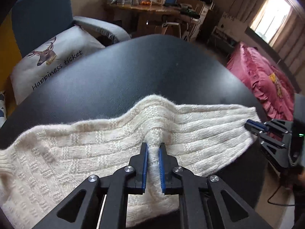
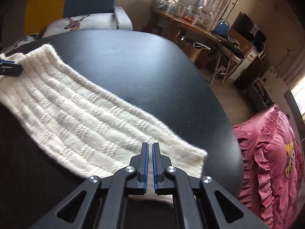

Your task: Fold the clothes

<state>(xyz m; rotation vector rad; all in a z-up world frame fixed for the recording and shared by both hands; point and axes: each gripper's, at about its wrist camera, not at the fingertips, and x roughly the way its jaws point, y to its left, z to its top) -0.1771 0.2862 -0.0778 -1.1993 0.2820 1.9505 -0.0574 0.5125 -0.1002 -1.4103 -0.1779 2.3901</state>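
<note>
Here my left gripper [image 1: 153, 146] has its blue-padded fingers [image 1: 145, 164] pinching a raised ridge of the cream knitted scarf [image 1: 85, 148]; the wool bunches up between the pads and climbs into a small peak just beyond the tips. My right gripper [image 2: 150, 145] has its fingers [image 2: 146, 164] drawn almost together on the scarf's near edge close to one end, with a thin strip of white knit showing in the narrow gap between the blue pads. From the left wrist view I can see the right gripper's tips resting on the far right end of the cloth, and from the right wrist view the left gripper's tips sit at the far left of the strip.

The scarf lies stretched as one long ribbed band across the black table [image 1: 124, 72], flat for most of its length between my two grips, its end near the table's right side. Past the table's far edge stands a blue armchair [image 1: 43, 13] holding a grey cushion [image 1: 57, 57] with a deer print and the words "Happiness ticket". To the right, beside the table, lies a pink ruffled bedcover [image 2: 270, 162]. Further back stands a cluttered wooden table [image 1: 152, 9] with jars, and a curtained window [image 1: 270, 17] lets light in.
</note>
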